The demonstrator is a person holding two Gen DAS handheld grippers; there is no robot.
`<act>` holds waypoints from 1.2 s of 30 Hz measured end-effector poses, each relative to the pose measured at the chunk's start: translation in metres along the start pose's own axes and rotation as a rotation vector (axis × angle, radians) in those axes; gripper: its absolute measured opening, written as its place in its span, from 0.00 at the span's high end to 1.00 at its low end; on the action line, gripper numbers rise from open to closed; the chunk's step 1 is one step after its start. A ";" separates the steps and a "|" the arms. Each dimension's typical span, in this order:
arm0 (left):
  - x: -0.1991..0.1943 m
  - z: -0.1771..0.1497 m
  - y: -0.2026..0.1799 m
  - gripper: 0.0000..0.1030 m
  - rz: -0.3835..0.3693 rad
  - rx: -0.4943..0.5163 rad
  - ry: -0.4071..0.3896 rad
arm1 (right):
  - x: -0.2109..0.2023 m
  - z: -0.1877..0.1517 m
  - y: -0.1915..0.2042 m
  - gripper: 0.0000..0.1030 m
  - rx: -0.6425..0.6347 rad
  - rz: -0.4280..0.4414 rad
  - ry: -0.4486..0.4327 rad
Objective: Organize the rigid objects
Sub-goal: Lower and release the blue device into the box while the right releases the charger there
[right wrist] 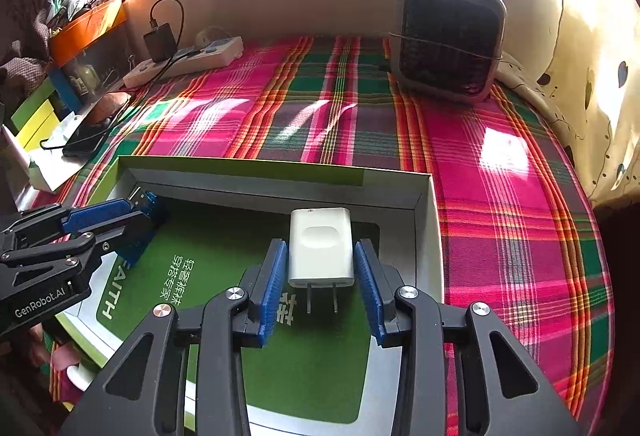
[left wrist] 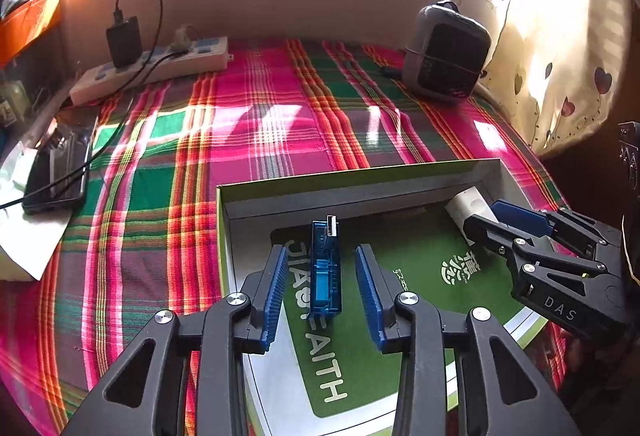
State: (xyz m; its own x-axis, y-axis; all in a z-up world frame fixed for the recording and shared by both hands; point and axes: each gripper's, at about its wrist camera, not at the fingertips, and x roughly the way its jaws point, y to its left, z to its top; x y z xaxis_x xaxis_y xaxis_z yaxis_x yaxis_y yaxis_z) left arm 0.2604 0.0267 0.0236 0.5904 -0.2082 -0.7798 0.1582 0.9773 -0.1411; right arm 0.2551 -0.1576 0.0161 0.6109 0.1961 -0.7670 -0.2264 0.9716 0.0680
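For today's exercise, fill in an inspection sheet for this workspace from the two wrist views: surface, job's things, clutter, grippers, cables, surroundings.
Surface: plaid cloth, sunlit patches.
Job's things: blue USB adapter and white charger plug, both inside the open box.
Clutter: phone on paper at the left edge; small fan at the back.
Grippers: left gripper open, gaps either side of the adapter; right gripper straddles the plug, pads not pressing.
Cables: black cable running from the power strip area toward the phone.
Surroundings: window above the back wall; curtain at right.
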 end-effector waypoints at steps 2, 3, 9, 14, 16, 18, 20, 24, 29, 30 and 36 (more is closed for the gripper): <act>-0.005 -0.002 0.000 0.67 -0.003 -0.004 -0.007 | -0.005 -0.001 0.001 0.56 0.000 0.005 -0.008; -0.008 -0.003 -0.001 0.67 -0.004 -0.006 -0.011 | -0.008 -0.001 0.002 0.56 -0.002 0.005 -0.012; -0.030 -0.014 -0.002 0.67 -0.001 -0.002 -0.032 | -0.028 -0.009 0.007 0.56 -0.002 0.012 -0.035; -0.051 -0.027 0.000 0.66 -0.008 -0.009 -0.054 | -0.047 -0.020 0.009 0.56 0.004 0.016 -0.057; -0.060 -0.034 0.001 0.66 -0.017 -0.014 -0.066 | -0.054 -0.025 0.010 0.56 0.009 0.019 -0.063; -0.068 -0.041 0.002 0.66 -0.017 -0.023 -0.073 | -0.060 -0.031 0.010 0.56 0.012 0.016 -0.066; -0.077 -0.049 0.004 0.67 -0.029 -0.029 -0.076 | -0.066 -0.038 0.011 0.56 0.014 0.016 -0.069; -0.092 -0.072 0.005 0.67 -0.085 -0.040 -0.066 | -0.079 -0.055 0.010 0.56 0.030 0.021 -0.077; -0.104 -0.102 0.002 0.66 -0.140 -0.011 -0.047 | -0.091 -0.072 0.012 0.56 0.040 0.025 -0.084; -0.105 -0.107 0.002 0.65 -0.159 -0.009 -0.040 | -0.093 -0.076 0.013 0.56 0.043 0.027 -0.085; -0.107 -0.131 -0.005 0.63 -0.223 0.015 -0.011 | -0.103 -0.094 0.020 0.56 0.046 0.037 -0.090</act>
State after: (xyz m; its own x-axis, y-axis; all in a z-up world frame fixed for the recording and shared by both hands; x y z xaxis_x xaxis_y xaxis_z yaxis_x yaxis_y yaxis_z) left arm 0.0925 0.0493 0.0281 0.5477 -0.4199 -0.7237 0.2979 0.9061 -0.3003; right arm 0.1161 -0.1709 0.0368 0.6688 0.2406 -0.7034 -0.2164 0.9682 0.1255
